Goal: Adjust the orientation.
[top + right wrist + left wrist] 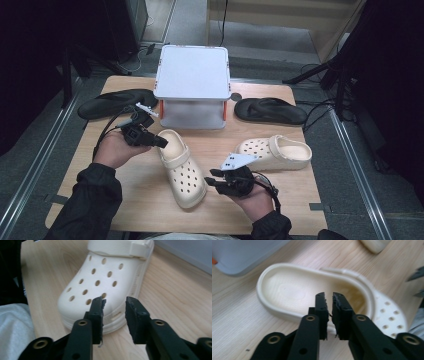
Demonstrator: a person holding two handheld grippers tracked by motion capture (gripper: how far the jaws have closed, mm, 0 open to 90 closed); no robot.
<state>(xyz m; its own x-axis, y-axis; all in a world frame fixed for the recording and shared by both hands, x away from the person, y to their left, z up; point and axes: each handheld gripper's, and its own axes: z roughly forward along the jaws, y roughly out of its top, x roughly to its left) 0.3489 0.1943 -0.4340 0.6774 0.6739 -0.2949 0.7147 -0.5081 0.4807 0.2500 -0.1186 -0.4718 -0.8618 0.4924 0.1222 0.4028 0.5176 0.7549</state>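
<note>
A cream clog (182, 172) lies mid-table, heel toward the white stand and toe toward the front edge. My left gripper (162, 142) reaches in from the left to its heel. In the left gripper view the jaws (329, 298) stand almost together over the heel rim of the clog (287, 292), with only a thin slit between them and nothing in it. My right gripper (209, 177) sits just right of the clog's toe. In the right gripper view its jaws (113, 305) are apart, and the perforated toe of the clog (100, 277) lies just ahead, untouched by the pads.
A second cream clog (275, 152) lies on its side at the right. A white two-level stand (192, 75) occupies the back middle, with one black flip-flop (117, 102) to its left and another (270, 110) to its right. Bare wooden tabletop (135, 200) runs along the front.
</note>
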